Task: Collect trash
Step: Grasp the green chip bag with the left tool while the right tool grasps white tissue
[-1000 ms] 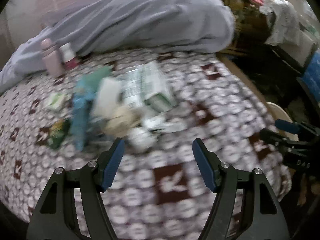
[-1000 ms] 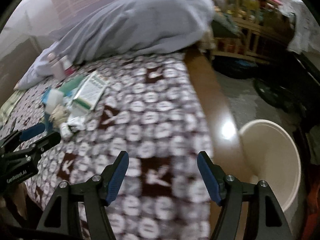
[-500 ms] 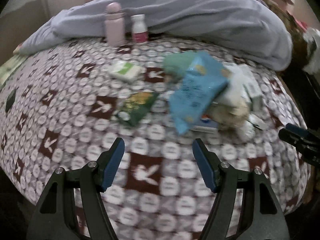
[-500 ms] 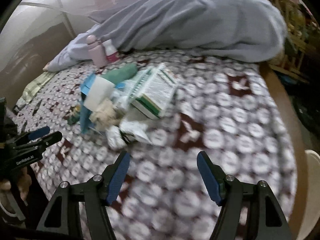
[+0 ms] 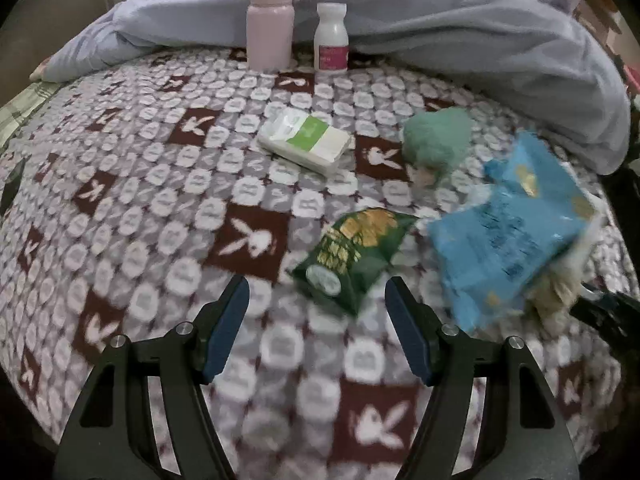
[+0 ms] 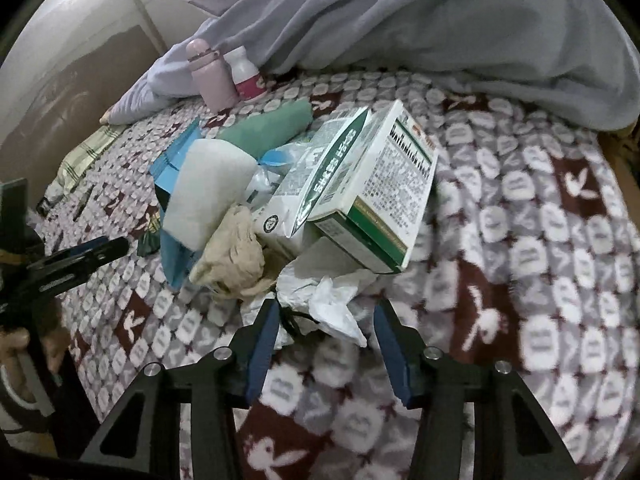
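Trash lies in a heap on a bed with a rabbit-pattern blanket (image 5: 160,208). In the left wrist view a dark green snack packet (image 5: 352,256) lies just ahead of my open, empty left gripper (image 5: 316,316), with a blue bag (image 5: 508,240) to its right and a white-and-green pack (image 5: 308,140) further back. In the right wrist view my open right gripper (image 6: 324,324) straddles the near end of a crumpled white tissue (image 6: 328,300). Behind it are a white-and-green box (image 6: 384,196), a beige crumpled wad (image 6: 236,256) and a white folded paper (image 6: 208,192).
A pink bottle (image 5: 268,24) and a white bottle with a pink label (image 5: 331,38) stand at the back against a grey duvet (image 5: 460,32). A green cloth (image 5: 436,138) lies by the heap. The left gripper (image 6: 76,260) shows at the left of the right wrist view.
Both grippers swung left from the bed's edge and the bucket toward the trash heap and came closer. The left now faces the green packet; the right now straddles the tissue.
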The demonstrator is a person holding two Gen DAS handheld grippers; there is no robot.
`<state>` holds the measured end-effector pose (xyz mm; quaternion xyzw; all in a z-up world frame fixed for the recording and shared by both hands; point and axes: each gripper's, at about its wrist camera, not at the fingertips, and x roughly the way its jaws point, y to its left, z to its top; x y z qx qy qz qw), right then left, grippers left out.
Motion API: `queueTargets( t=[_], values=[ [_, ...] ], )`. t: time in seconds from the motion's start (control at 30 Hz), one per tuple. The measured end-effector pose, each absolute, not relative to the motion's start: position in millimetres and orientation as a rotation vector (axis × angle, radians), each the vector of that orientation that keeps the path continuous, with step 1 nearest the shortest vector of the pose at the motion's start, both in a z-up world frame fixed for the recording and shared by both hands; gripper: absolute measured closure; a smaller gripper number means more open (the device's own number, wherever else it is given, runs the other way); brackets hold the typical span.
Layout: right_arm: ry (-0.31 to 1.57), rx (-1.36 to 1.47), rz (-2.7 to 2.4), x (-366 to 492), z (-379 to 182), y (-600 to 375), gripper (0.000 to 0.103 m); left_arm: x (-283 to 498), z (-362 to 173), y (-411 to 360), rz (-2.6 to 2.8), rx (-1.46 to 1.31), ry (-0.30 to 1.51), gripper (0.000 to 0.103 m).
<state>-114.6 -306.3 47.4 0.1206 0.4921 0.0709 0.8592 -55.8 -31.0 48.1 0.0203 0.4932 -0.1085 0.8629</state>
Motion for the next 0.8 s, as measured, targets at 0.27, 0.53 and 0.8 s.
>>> queueTargets(
  t=[0.27,0.53,0.8],
  values=[
    [1.002,0.261,0.197,-125.1,51.4,-300.3,0.089,-34.5,22.8,-45.7,-0.292,-0.024,1.109,0.063],
    [0.917,0.25,0.166,-157.9,91.7,-322.1,0.091,-65.6,55.3,-46.1,-0.337,-0.012,1.042,0.088],
    [0.967,0.318,0.16,-163.3,80.0,-324.3,0.081,-80.7,64.3,-41.6,-0.31,-0.028,1.043,0.09]
  ],
)
